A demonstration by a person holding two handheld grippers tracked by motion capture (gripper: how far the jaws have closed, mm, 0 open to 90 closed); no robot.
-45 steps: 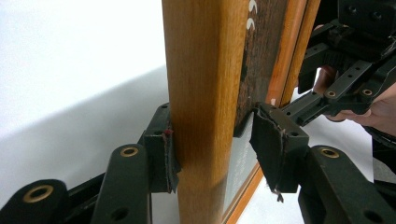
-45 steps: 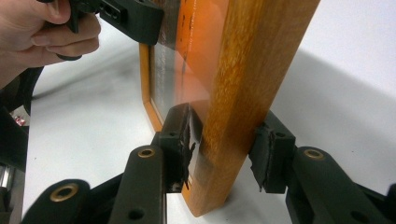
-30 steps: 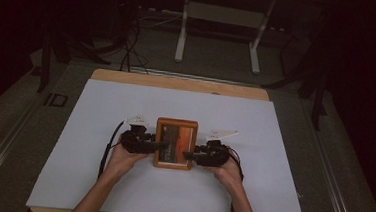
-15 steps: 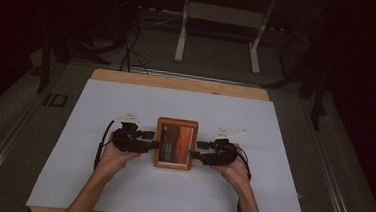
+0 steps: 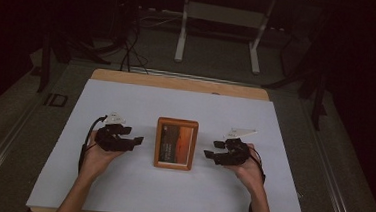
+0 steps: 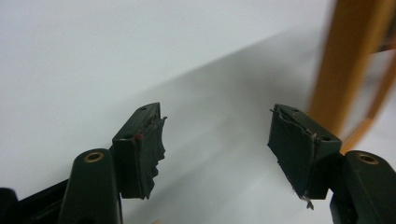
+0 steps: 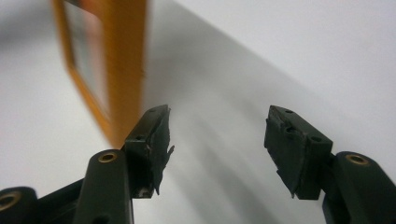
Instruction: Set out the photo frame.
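A wooden picture frame (image 5: 176,143) with a dark orange picture lies flat in the middle of the white sheet (image 5: 176,105). My left gripper (image 5: 137,142) hovers a little to its left, and its jaws have just been opening with nothing between them. In the left gripper view the gripper (image 6: 217,149) is open and the frame's edge (image 6: 345,70) rises at the right. My right gripper (image 5: 208,155) sits to the frame's right, jaws also just opened and empty. The right gripper view has the gripper (image 7: 217,149) open and the picture frame (image 7: 107,60) at upper left.
The white sheet covers a wooden table (image 5: 177,81). A white stand (image 5: 222,18) and cables (image 5: 125,41) stand on the dark floor beyond the far edge. The person's forearms (image 5: 77,193) come in from the bottom.
Both grippers let go of the picture frame's sides, opened, and drew outward, left one to the left, right one to the right. The frame stays flat on the sheet.
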